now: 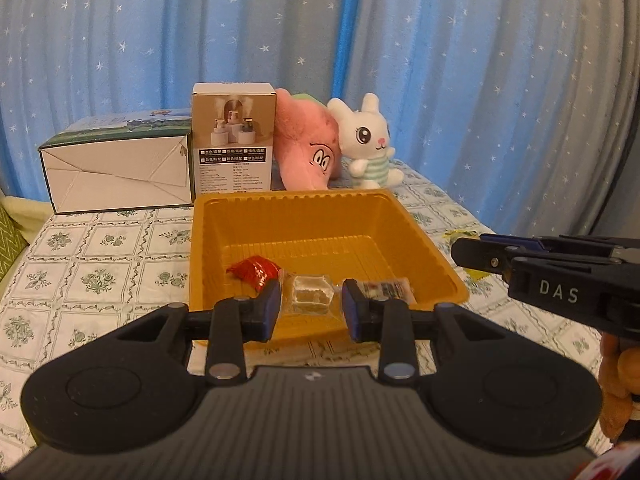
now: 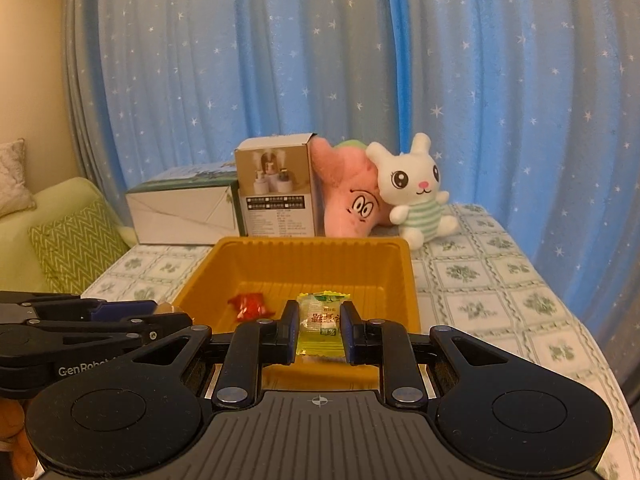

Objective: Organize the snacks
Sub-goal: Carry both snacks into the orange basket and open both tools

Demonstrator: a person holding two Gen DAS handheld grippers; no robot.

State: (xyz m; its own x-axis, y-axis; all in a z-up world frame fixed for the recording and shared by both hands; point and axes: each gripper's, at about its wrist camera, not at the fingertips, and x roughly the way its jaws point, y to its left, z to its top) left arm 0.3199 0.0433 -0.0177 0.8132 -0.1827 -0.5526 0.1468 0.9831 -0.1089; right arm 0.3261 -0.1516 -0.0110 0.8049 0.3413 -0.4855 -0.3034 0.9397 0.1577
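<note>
An orange plastic tray (image 1: 288,220) sits on the patterned tablecloth; it also shows in the right wrist view (image 2: 320,258). Inside lie a red wrapped snack (image 1: 254,270) (image 2: 250,306) and another packet (image 1: 386,288) at the near right. My left gripper (image 1: 310,310) holds a clear packet with a brown cube (image 1: 310,294) between its fingers, over the tray's near edge. My right gripper (image 2: 320,330) is shut on a yellow-green snack packet (image 2: 322,320) at the tray's near edge. The right gripper shows in the left wrist view (image 1: 476,256), to the right of the tray.
Behind the tray stand a white-green carton (image 1: 120,168), a beige product box (image 1: 234,140), a pink plush (image 1: 308,152) and a white rabbit plush (image 1: 370,140). Blue star curtains hang behind. A green cushion (image 2: 76,248) lies left of the table.
</note>
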